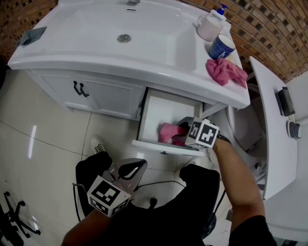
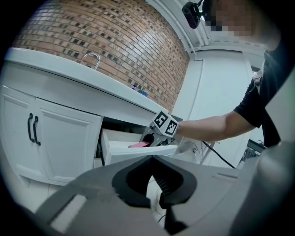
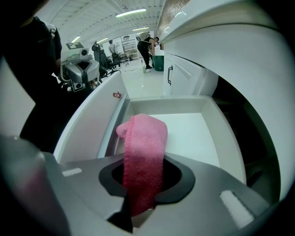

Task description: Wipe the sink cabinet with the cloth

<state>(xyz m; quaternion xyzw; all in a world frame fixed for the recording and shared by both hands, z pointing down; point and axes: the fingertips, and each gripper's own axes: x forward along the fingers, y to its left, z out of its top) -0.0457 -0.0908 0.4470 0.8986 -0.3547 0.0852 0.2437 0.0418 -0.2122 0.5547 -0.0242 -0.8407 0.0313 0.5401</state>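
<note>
The white sink cabinet (image 1: 96, 93) has its right-hand drawer (image 1: 163, 146) pulled out. My right gripper (image 1: 183, 129) reaches into the drawer, shut on a pink cloth (image 1: 169, 132). In the right gripper view the cloth (image 3: 144, 147) hangs out of the closed jaws of the right gripper (image 3: 138, 203) over the drawer's white floor (image 3: 189, 133). My left gripper (image 1: 131, 169) is held low over the person's lap, away from the cabinet, shut and empty. In the left gripper view, past the left gripper (image 2: 161, 193), the drawer (image 2: 138, 152) and the cabinet doors (image 2: 60, 138) show.
A second pink cloth (image 1: 225, 71), a blue cup (image 1: 221, 46), a white mug (image 1: 209, 26) and a soap bottle (image 1: 221, 10) stand on the counter's right end. A white fixture (image 1: 269, 125) rises close on the right. A grey item (image 1: 31, 36) lies on the counter's left corner.
</note>
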